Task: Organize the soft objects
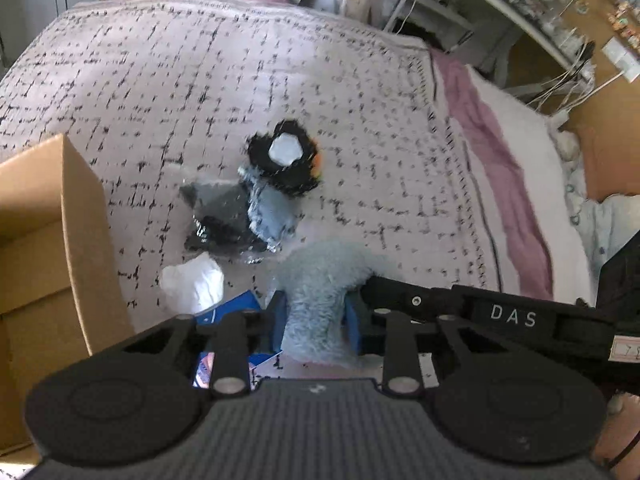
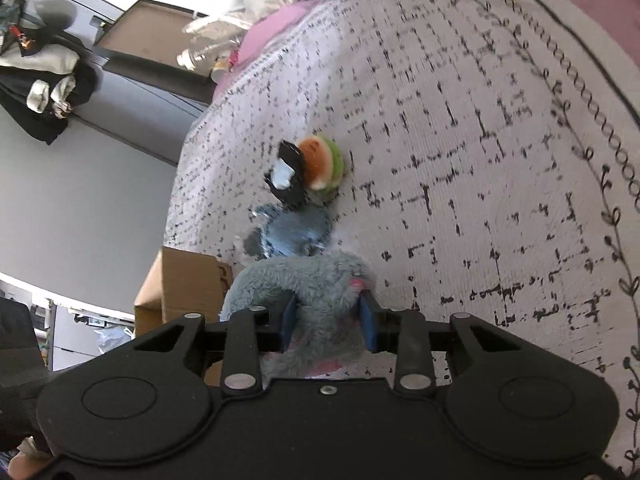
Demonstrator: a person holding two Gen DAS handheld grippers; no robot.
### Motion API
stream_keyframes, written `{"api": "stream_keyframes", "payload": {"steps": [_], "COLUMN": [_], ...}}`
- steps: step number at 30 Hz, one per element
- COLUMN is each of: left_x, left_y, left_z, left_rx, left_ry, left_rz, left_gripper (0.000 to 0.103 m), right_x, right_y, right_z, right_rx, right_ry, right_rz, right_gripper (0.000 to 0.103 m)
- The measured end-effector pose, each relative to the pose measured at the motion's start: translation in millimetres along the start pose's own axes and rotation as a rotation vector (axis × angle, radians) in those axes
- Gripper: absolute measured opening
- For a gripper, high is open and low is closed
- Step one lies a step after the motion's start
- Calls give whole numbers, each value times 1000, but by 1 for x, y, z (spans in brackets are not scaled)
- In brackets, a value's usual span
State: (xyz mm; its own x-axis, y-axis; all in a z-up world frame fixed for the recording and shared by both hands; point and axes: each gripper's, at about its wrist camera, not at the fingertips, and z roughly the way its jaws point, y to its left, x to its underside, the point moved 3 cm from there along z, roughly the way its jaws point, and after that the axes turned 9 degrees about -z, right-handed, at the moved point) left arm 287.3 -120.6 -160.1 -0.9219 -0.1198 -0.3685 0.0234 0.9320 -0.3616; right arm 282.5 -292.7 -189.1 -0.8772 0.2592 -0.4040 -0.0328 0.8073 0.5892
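A grey-blue plush toy (image 1: 320, 280) is held by both grippers above the bed. My left gripper (image 1: 316, 320) is shut on one part of it. My right gripper (image 2: 328, 316) is shut on another part of the same plush (image 2: 304, 280), and its black body shows at the right of the left wrist view (image 1: 500, 312). On the bedspread lie a black and white plush with an orange and green watermelon piece (image 1: 286, 158) (image 2: 316, 164), and a blue-grey soft item in clear wrap (image 1: 240, 212) (image 2: 292, 232). An open cardboard box (image 1: 48, 240) (image 2: 180, 288) stands at the left.
A white crumpled piece (image 1: 192, 284) and a blue printed packet (image 1: 236, 308) lie near the box. The patterned bedspread (image 1: 200, 72) covers the bed, with a pink blanket (image 1: 500, 160) along its right side. Shelves with clutter (image 1: 540, 0) stand beyond the bed.
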Motion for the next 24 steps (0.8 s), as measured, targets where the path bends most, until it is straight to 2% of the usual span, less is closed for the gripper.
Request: {"api": "stream_keyframes", "payload": {"steps": [12,24], "left_x": [-8,-9], "left_y": [-1,52], "left_z": [-57,-104], "left_rx": [34,61], "left_ry": [-146,-248], "left_rz": [21,-47], "left_gripper": [29,29], "right_x": [-15,-5], "right_y": [56,125], "right_z": [-26,-11], "right_rx": [21,7], "right_ry": [-92,-117], "right_rz": [-106,-195], "right_gripper": [32,32]}}
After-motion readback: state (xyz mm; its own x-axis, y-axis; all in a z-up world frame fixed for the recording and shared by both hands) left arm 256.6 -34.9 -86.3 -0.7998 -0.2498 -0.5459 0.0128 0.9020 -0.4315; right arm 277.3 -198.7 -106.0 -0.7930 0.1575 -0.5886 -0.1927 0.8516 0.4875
